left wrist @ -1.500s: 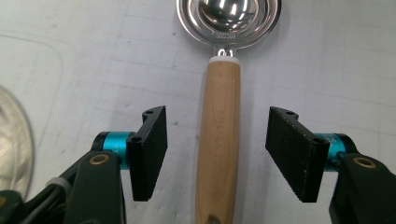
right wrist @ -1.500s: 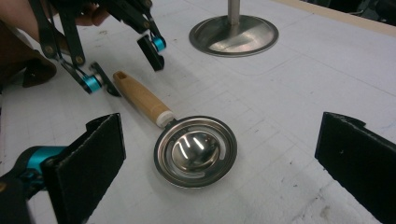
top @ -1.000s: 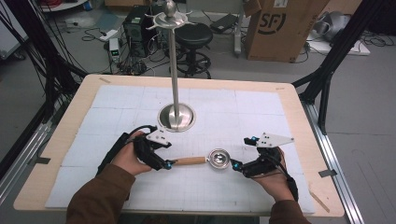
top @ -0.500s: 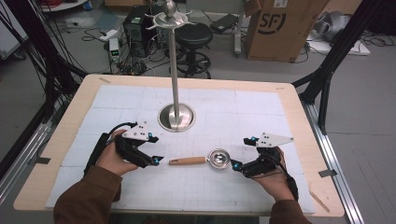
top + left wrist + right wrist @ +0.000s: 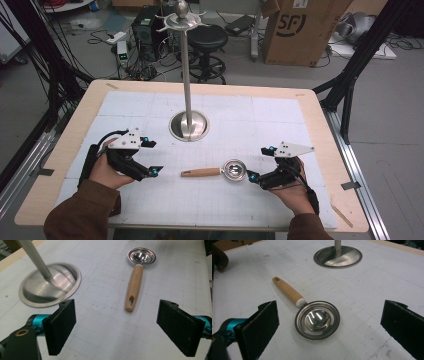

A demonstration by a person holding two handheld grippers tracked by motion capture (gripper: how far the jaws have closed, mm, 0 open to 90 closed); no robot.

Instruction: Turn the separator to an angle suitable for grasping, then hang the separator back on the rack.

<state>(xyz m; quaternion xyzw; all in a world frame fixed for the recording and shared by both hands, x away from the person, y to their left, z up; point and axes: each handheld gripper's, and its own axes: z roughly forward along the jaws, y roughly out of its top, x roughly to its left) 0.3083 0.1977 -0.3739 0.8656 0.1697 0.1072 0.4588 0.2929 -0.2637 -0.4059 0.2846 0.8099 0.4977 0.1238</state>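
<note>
One strainer spoon (image 5: 220,171) lay flat on the white gridded table (image 5: 280,120) in the lower middle of the high view, its wooden handle pointing toward the left of the frame and its round metal bowl toward the right. One tall metal stand (image 5: 188,125) rose from a round base above it, near the centre of the frame. There were two tools. The left tool (image 5: 151,157), held in a hand at the lower left, stood wide with nothing between its jaws, apart from the handle's end. The right tool (image 5: 261,164), at the lower right, was also wide and held nothing, just beside the bowl.

The left gripper view brought out what the high view could not: a slot (image 5: 130,300) cut through the handle's end, with the spoon (image 5: 137,275) in the upper middle and the stand's base (image 5: 50,285) at upper left. The right gripper view showed curved slits in the bowl (image 5: 317,320) around a shallow central cup, and a pale collar (image 5: 301,302) where handle met metal.
</note>
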